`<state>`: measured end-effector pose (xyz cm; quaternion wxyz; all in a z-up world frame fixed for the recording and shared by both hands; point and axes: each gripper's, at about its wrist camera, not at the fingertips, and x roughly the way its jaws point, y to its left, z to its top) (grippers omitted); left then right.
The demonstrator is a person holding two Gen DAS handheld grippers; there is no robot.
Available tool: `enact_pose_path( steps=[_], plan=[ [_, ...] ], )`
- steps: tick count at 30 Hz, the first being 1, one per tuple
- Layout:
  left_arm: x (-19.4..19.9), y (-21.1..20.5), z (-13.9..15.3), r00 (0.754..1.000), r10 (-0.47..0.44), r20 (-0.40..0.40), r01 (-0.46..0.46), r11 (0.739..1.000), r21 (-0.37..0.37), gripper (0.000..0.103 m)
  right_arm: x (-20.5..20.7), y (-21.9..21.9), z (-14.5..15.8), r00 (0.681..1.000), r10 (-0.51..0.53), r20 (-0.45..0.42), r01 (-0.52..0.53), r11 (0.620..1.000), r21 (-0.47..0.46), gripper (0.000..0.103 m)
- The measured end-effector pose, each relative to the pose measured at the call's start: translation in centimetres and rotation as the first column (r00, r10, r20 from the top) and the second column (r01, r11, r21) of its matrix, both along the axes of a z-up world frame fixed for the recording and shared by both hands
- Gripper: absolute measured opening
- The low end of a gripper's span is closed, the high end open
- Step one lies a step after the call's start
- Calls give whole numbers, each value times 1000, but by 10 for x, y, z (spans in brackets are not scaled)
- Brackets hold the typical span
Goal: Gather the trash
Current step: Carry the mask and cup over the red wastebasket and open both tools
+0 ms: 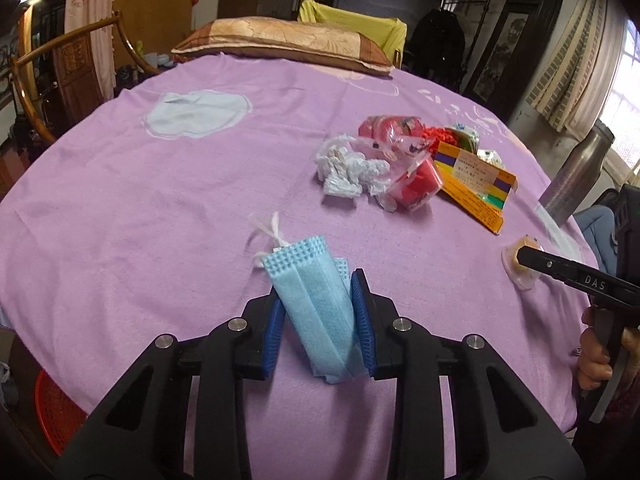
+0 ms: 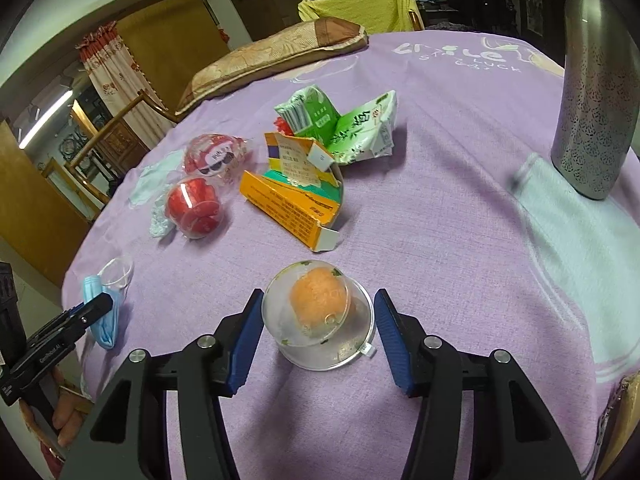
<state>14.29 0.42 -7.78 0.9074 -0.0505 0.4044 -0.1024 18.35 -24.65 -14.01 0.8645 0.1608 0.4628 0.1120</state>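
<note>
A folded light blue face mask point(image 1: 316, 312) is pinched between the blue pads of my left gripper point(image 1: 316, 292), which is shut on it just above the purple tablecloth point(image 1: 160, 220). The right wrist view shows the same mask point(image 2: 102, 328) and left gripper point(image 2: 104, 304) at the lower left. My right gripper point(image 2: 318, 300) stands open around a clear plastic cup point(image 2: 316, 344) with an orange lump inside, lying on the cloth. A narrow gap shows at the right pad. Further back lies a trash pile: crumpled white wrap point(image 1: 348, 168), red packs in clear plastic point(image 1: 412, 184), an orange carton point(image 1: 472, 184) and green packets point(image 2: 360, 128).
A tall metal bottle point(image 2: 592, 100) stands at the right on the table. A brown pillow point(image 1: 280, 40) lies at the far edge, with a yellow-draped chair point(image 1: 360, 20) behind it. A red basket point(image 1: 56, 412) sits below the table's near-left edge. A wooden chair point(image 1: 60, 80) stands at the left.
</note>
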Motion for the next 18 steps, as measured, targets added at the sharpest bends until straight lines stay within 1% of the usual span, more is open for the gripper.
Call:
enact_pose_path(
  steps=[5,8,11,18],
  plan=[
    [-7,13,12,999,32,28,-32,999,5,33,-15,-2,12,997,-37,70,36,999,14,55],
    [-9,22,19,998,49,42,-49,999,-10,33,-23,4,19,996,-23,88,20,999,34,55],
    [-14,34,27,996,72,62,-70,997,-26,33,-31,10,29,993,-9,116,5,999,34,55],
    [-34,69,44,983,148,109,-144,989,-42,33,-45,29,50,986,38,162,-46,998,49,55]
  ],
)
